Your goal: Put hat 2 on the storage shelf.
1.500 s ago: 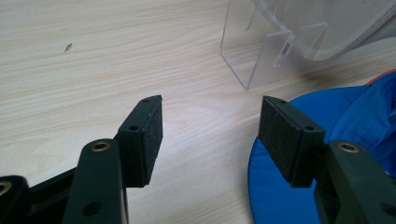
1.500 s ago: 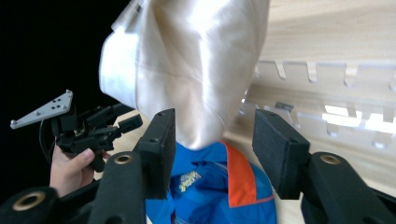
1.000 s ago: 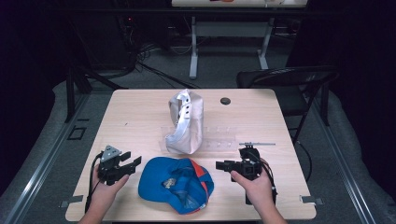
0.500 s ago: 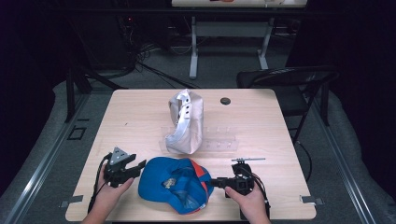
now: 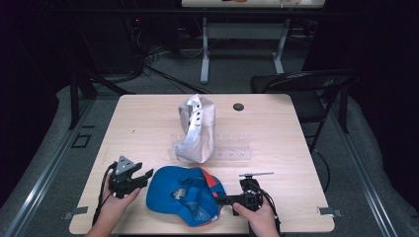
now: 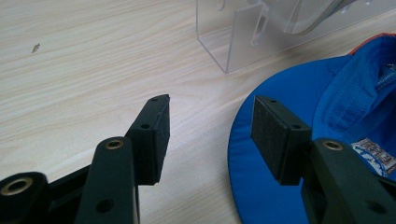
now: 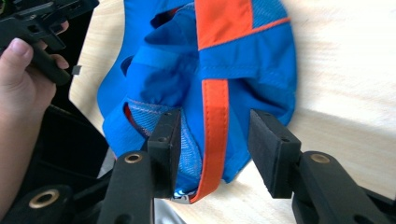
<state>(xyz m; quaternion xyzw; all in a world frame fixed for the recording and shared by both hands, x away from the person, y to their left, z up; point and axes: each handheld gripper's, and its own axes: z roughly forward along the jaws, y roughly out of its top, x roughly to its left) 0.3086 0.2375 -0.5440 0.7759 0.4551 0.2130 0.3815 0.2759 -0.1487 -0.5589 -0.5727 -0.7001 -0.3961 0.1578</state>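
While the blue cap [image 5: 185,195] lies upside down on the near edge of the tabletop [image 5: 148,123], neither tool has a hold on it, so the work looks to be at its very start. The left tool [image 5: 142,177] sits at the cap's brim side with its jaws spread wide; in the left gripper view one pad [image 6: 273,135] hangs over the brim's edge and the other [image 6: 156,133] over bare wood, with nothing pinched between them. The right tool [image 5: 222,200] comes in from the cap's back side, jaws likewise wide apart, straddling the orange strip [image 7: 215,116] and the rear rim of the crown (the pads stand either side of the fabric and do not press it). Farther back, a grey cap [image 5: 196,129] already rests on a clear plastic stand [image 5: 232,148], just beyond the blue one. Judging by that, one cap seems placed and the blue one is left to do: both tools have yet to close on it, lift it and carry it to the stand.
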